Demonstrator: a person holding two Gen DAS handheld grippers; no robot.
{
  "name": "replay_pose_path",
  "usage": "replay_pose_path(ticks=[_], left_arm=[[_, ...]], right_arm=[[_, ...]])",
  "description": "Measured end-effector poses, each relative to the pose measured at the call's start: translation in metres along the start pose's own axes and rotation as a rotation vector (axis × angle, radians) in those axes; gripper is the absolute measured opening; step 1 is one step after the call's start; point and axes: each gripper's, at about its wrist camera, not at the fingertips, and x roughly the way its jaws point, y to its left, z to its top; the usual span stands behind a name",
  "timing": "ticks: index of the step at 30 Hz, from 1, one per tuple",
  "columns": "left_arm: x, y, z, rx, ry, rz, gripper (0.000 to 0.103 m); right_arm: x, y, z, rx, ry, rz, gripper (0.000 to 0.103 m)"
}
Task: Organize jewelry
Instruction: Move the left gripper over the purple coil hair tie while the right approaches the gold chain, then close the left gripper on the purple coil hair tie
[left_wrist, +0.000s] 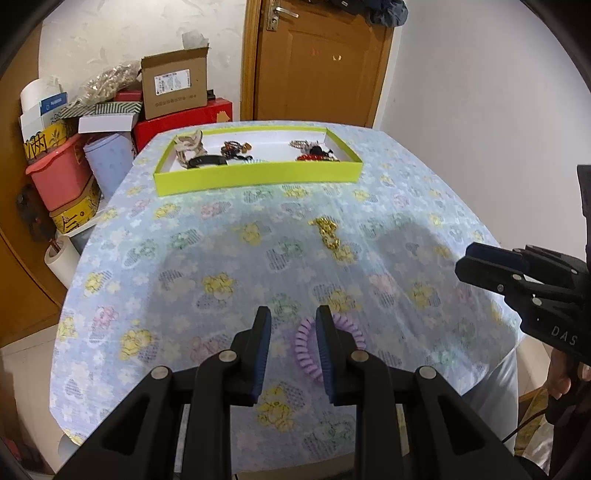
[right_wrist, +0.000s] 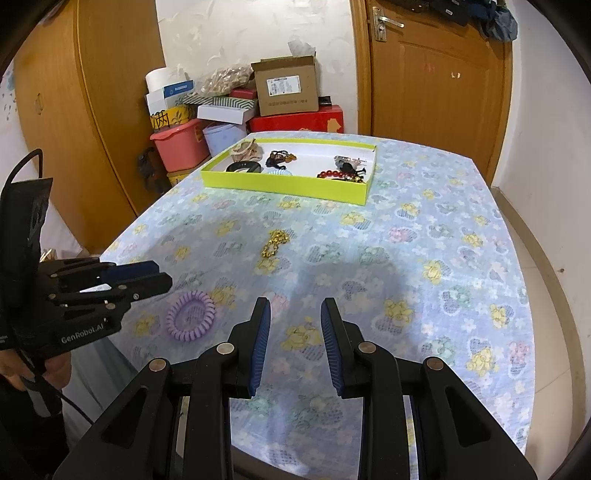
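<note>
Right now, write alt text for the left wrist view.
The open left gripper hovers over a purple spiral hair tie on a floral tablecloth. Beyond lie a gold chain and a lime-green tray of jewelry.

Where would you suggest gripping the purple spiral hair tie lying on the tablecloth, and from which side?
Grip one side of the purple spiral hair tie across its coil, from above. It lies flat with an open centre, so one finger can go inside and one outside.
</note>
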Motion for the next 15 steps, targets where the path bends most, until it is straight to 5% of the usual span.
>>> replay_pose_path(ticks=[15], left_arm=[[0.023, -0.007, -0.015, 0.023, 0.06, 0.028, 0.026]], right_arm=[[0.016, -0.002, -0.004, 0.009, 0.035, 0.011, 0.029]])
